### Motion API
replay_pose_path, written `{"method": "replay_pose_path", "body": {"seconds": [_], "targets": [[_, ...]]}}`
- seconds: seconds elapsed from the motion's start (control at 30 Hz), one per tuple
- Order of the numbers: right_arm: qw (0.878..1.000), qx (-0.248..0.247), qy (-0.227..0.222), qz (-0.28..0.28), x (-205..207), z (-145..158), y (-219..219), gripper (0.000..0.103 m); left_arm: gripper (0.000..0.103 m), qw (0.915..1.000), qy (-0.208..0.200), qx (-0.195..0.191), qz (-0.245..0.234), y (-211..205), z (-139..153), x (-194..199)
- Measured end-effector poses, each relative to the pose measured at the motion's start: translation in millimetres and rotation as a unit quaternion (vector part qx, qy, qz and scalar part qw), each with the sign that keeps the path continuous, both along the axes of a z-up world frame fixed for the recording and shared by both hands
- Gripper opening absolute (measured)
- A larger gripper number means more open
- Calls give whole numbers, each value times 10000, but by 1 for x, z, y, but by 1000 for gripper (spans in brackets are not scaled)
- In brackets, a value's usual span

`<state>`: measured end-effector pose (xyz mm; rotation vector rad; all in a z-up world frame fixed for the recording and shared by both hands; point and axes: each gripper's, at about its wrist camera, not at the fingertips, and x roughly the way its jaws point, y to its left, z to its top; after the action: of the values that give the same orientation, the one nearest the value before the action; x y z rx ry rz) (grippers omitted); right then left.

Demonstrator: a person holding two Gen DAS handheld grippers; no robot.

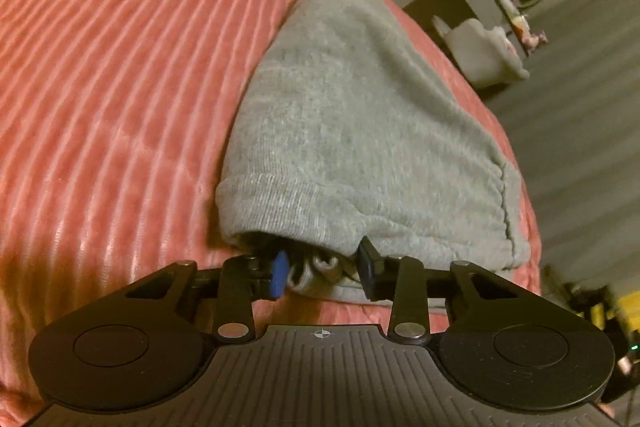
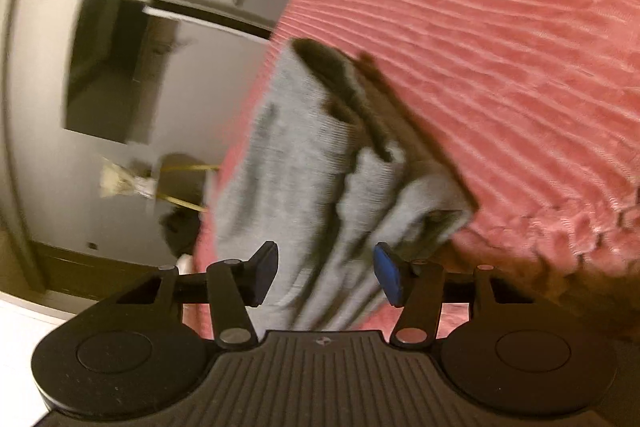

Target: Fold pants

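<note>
While you hold one hand-held gripper in each hand, the single pair of grey pants (image 1: 360,131) lies folded on the pink ribbed bed (image 1: 112,75). Your left hand-held gripper (image 1: 324,271) stands partly closed around bunched layers at the near edge; whether it presses them, you cannot tell. Your right hand-held gripper (image 2: 326,275) straddles fabric, its pads apart.

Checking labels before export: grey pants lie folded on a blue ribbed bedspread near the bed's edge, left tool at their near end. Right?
Not quite. The bedspread is pink, not blue, as the left wrist view shows. The rest holds: the grey pants lie folded near the bed's edge, with the left tool at their near end.
</note>
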<state>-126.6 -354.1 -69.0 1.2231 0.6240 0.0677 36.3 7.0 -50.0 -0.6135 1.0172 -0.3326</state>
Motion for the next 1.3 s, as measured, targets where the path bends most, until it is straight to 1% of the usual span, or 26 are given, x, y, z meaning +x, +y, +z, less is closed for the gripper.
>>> {"method": "replay_pose_path", "body": {"seconds": [0.03,0.07,0.1,0.13,0.2,0.3,0.33,0.37,0.43,0.47,0.5,0.53,0.57,0.63,0.7,0.73,0.8,0.87,0.93,0.97,1.0,1.03,1.1,1.13,1.2,1.3], "targets": [[9999,13,-65,-79,-2,0,-1,57,40,9999,-44,89,-28,-3,1,-1],[9998,18,-51,-198,-3,-1,-2,62,43,9999,-55,140,-37,-5,0,-1],[9995,41,54,-298,-2,-4,-4,65,43,9999,-61,141,-64,-7,0,-2],[9992,94,172,-347,1,-8,-5,65,44,9998,-74,144,-94,-9,-1,-2],[9985,256,287,-386,10,-16,-6,65,50,9997,-75,150,-164,-12,0,-3],[9975,357,292,-536,26,-22,-6,69,55,9996,-90,80,-239,-14,0,-4],[9972,366,292,-586,33,-23,-6,76,56,9996,-106,45,-244,-14,0,-4],[9969,374,285,-632,39,-25,-5,80,58,9997,-110,-18,-240,-11,-1,-4],[9962,342,293,-740,46,-28,0,81,61,9996,-94,-178,-212,-9,-2,-3],[9961,277,235,-801,47,-27,4,78,62,9995,-76,-232,-198,-7,-4,-3],[9960,146,192,-856,48,-25,9,61,62,9994,-62,-261,-201,-6,-5,-1],[9960,-21,169,-881,49,-24,13,49,63,9993,-53,-303,-193,-3,-7,-1],[9961,-66,114,-872,48,-24,11,43,63,9990,-31,-428,-134,-1,-8,0],[9957,90,-7,-922,46,-26,9,43,63,9979,69,-643,-6,4,-12,3],[9952,237,-14,-948,45,-32,5,46,63,9977,123,-660,25,4,-16,7],[9949,263,-7,-975,47,-33,5,48,63,9982,93,-585,-16,2,-16,8],[9947,281,4,-994,52,-35,6,59,65,9993,-70,-305,-206,-8,-13,7],[9951,201,48,-967,58,-34,10,59,69,9988,-277,-75,-403,-16,-9,5],[9959,18,63,-901,63,-31,15,59,72,9980,-398,-22,-499,-19,-6,3],[9961,-63,40,-876,64,-29,17,57,74,9978,-423,-75,-509,-18,-6,3],[9962,-119,-3,-868,63,-28,18,45,76,9977,-422,-139,-503,-17,-7,4],[9963,-82,-95,-848,64,-27,18,39,77,9977,-404,-235,-487,-16,-7,4],[9961,114,-290,-822,63,-29,16,37,82,9972,-421,-376,-483,-12,-8,2],[9957,172,-339,-840,63,-29,16,37,82,9968,-487,-366,-510,-12,-7,-1],[9948,339,-382,-879,63,-32,13,36,86,9956,-633,-189,-658,-17,-4,-7],[9909,766,-581,-941,60,-39,8,35,84,9914,-890,320,-906,-29,-2,-14]]}}
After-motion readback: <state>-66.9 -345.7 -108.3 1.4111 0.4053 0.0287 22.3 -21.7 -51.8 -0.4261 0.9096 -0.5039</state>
